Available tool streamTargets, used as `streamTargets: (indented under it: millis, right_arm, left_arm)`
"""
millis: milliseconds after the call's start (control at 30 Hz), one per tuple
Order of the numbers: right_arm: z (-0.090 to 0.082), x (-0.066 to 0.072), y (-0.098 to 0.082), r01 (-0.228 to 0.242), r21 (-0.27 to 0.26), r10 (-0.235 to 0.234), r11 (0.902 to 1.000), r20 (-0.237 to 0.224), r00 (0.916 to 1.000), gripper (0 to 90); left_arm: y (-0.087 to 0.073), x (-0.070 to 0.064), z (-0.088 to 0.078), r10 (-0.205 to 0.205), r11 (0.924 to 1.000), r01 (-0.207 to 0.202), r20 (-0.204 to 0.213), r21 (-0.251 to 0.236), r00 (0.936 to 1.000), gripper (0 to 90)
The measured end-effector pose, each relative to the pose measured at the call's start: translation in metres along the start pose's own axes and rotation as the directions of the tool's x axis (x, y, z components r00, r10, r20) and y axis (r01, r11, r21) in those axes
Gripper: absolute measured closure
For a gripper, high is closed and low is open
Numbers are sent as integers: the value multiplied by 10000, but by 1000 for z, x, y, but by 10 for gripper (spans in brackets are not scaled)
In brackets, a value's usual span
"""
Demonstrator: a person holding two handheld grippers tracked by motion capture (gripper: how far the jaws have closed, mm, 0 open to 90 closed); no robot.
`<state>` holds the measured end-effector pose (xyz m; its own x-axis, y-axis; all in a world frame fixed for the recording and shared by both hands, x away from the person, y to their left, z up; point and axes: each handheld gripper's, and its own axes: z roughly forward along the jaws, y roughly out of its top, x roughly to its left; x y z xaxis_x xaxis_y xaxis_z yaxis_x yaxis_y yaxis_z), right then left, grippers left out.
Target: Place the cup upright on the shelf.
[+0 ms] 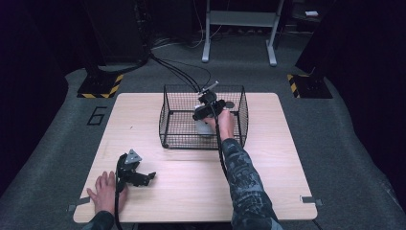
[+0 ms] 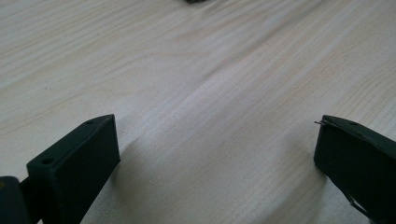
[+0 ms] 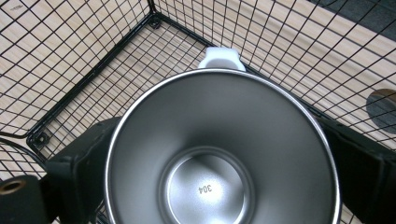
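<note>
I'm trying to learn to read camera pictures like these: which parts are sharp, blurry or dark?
High view: the table is evenly lit, the room around it nearly black, and everything looks soft. Left gripper view: the wood grain is fairly sharp, the close fingers soft, with faint shadows beside them. Right gripper view: the cup is crisp enough to read "304" on its bottom, with mild sheen; the basket wire is sharp.
</note>
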<state>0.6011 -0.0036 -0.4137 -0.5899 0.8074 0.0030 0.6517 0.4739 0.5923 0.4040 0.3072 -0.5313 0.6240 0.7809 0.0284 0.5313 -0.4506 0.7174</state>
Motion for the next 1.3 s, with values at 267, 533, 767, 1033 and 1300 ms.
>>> streamTargets:
  millis: [267,533,767,1033,1300]
  right_arm:
    - [4,2,-5,-11,63,10,10000,28,10000,56]
    - [1,-2,-12,-110,123,111,9999,-101,9999,55]
    - [-1,0,-17,-85,268,87,9996,-68,9999,53]
    - [-3,0,-18,-438,116,440,9990,-222,9988,0]
    - [-20,2,-17,-264,-258,257,9993,-273,9993,0]
  left_arm:
    - [0,0,0,48,10000,-48,3,27,10000,1]
    - [0,0,0,49,10000,-49,4,28,10000,1]
    - [0,1,0,70,10000,-70,-28,-4,10000,2]
    - [0,1,0,69,10000,-69,-27,-6,10000,1]
    - [0,0,0,1,10000,-1,-39,-12,10000,1]
